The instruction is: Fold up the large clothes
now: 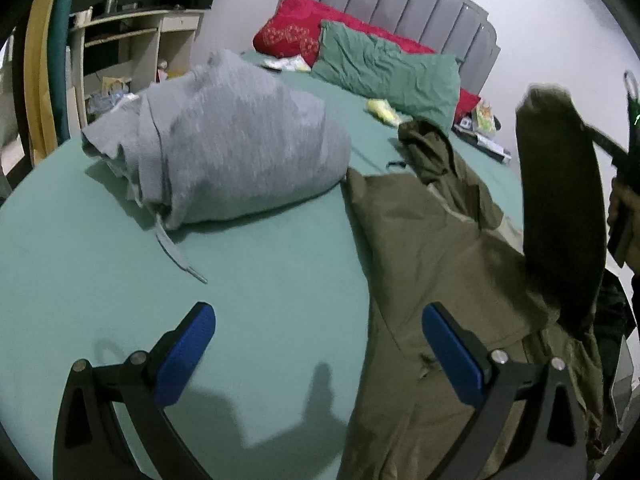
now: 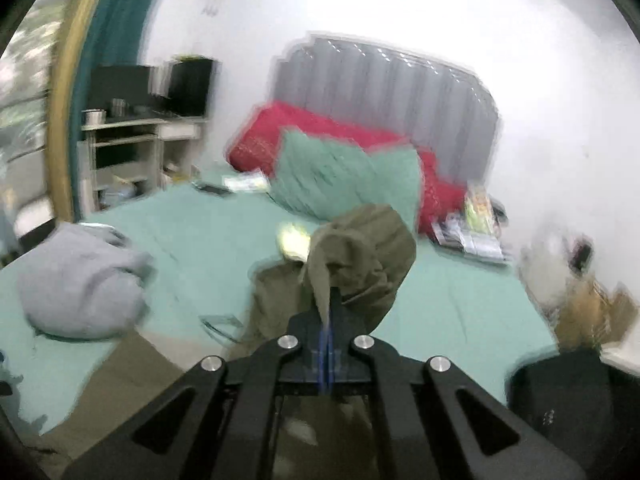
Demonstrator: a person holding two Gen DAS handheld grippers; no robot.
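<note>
An olive-green jacket (image 1: 432, 264) lies spread on the right side of the green bed sheet (image 1: 260, 280). My left gripper (image 1: 320, 348) hovers open over the jacket's left edge, its blue pads (image 1: 188, 356) wide apart with nothing between them. One part of the jacket (image 1: 560, 200) is lifted high at the right. My right gripper (image 2: 331, 300) is shut on that olive fabric (image 2: 360, 248), which bunches up above its tips. A crumpled grey hoodie (image 1: 240, 140) sits in a heap on the bed's left side, its drawstring trailing over the sheet.
A green pillow (image 1: 384, 68) and a red pillow (image 1: 296, 28) lean on the grey headboard (image 1: 400, 0). A yellow item (image 1: 384, 110) and magazines (image 1: 484, 120) lie near them. A desk with shelves (image 1: 132, 48) stands left of the bed. A black bag (image 2: 568, 408) is at my right.
</note>
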